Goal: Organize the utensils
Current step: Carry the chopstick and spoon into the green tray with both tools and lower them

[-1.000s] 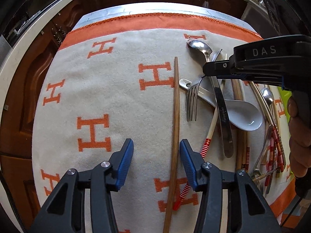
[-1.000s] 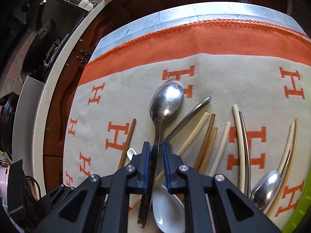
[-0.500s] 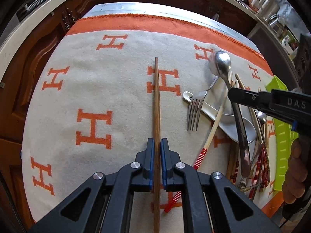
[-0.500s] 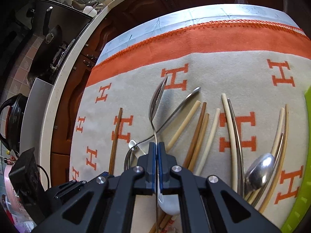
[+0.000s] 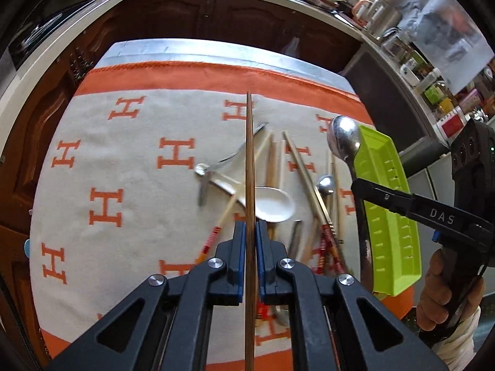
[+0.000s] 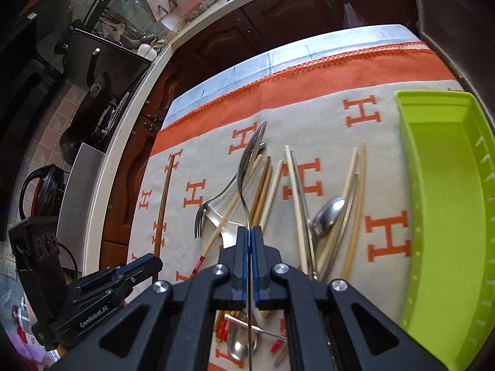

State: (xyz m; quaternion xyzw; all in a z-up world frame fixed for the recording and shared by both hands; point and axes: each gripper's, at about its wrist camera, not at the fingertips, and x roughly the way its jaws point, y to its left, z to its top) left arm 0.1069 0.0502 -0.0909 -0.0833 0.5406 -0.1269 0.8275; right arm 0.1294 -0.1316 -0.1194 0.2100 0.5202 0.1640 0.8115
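My left gripper [image 5: 250, 232] is shut on a long brown wooden chopstick [image 5: 249, 154], held off the cloth and pointing away. My right gripper [image 6: 249, 238] is shut on the handle of a large steel spoon [image 6: 252, 151], lifted on edge above the pile; it shows at right in the left wrist view [image 5: 343, 137]. A pile of utensils lies on the cloth: a fork [image 6: 205, 213], a white ceramic spoon [image 5: 273, 207], pale and brown chopsticks [image 6: 266, 185], a smaller steel spoon [image 6: 328, 216]. A lime green tray [image 6: 445, 204] lies at the right.
The table carries a beige cloth with orange H letters and an orange border [image 5: 198, 75]. Dark wooden cabinets [image 5: 185, 15] and a counter stand beyond the far edge. A stove with a pan [image 6: 99, 86] is at the left in the right wrist view.
My left gripper closed on the brown chopstick and lifted it. My right gripper raised the big spoon and carried it right toward the green tray.
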